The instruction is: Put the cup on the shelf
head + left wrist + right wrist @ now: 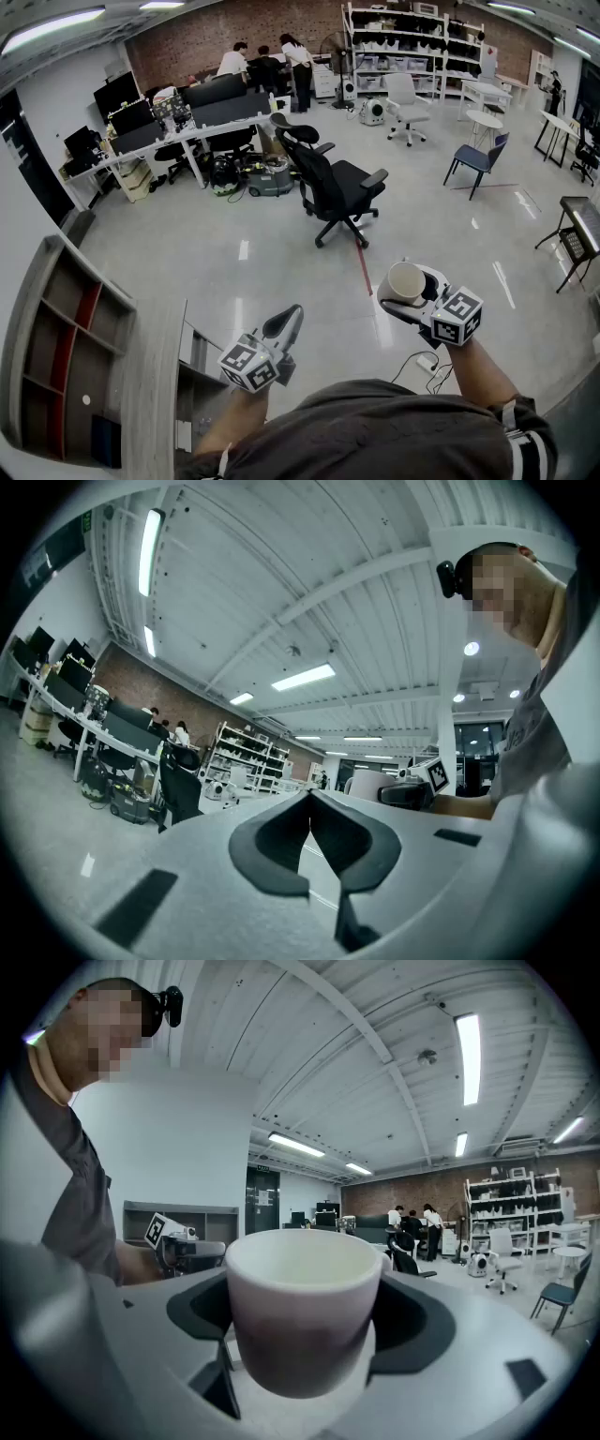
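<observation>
One cup (406, 281) sits clamped in the right tongs (304, 1312); left tongs (310, 829) are closed.

Head view downward, both gripper views upward

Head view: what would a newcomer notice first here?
The white cup stands out, clamped in the right gripper at lower right and held in the air above the floor. At lower left is the open grey shelf, and to its right the left gripper is shut and empty. A black office chair stands mid-floor.
</observation>
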`<state>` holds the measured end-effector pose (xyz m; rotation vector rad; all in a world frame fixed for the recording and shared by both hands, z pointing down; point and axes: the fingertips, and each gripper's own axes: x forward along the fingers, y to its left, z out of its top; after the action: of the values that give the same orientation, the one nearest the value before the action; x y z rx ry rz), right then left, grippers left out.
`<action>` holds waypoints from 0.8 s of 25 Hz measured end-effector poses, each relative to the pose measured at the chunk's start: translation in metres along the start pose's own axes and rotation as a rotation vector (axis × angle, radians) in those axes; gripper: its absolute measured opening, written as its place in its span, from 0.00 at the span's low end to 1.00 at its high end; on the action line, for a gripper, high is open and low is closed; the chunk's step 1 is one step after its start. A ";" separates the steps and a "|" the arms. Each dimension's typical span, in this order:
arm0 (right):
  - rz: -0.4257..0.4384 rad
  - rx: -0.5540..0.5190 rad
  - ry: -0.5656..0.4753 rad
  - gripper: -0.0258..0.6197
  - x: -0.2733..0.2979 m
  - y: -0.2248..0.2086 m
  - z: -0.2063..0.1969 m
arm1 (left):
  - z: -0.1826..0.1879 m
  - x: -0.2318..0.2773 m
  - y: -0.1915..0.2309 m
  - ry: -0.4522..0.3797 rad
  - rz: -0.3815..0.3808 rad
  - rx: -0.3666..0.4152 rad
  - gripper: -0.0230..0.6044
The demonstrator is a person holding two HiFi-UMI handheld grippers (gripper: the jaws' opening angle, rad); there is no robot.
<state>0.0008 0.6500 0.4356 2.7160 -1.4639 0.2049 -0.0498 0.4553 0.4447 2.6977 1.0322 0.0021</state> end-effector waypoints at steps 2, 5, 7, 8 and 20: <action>0.000 0.001 -0.002 0.69 -0.001 -0.003 0.000 | -0.001 0.003 -0.002 0.000 -0.001 -0.001 0.04; -0.002 0.004 -0.004 0.69 -0.003 -0.007 -0.001 | -0.002 0.007 -0.003 0.001 -0.004 0.000 0.04; 0.000 0.006 -0.004 0.69 -0.004 -0.008 -0.001 | -0.002 0.008 -0.004 0.002 -0.004 0.001 0.04; 0.002 0.008 -0.004 0.69 -0.005 -0.008 0.000 | -0.002 0.009 -0.004 0.003 -0.004 0.001 0.04; 0.078 -0.012 -0.009 0.69 -0.011 0.001 0.010 | 0.001 0.008 -0.025 -0.007 0.036 0.012 0.04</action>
<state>-0.0052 0.6579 0.4243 2.6566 -1.5702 0.1869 -0.0600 0.4787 0.4375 2.7255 0.9844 -0.0066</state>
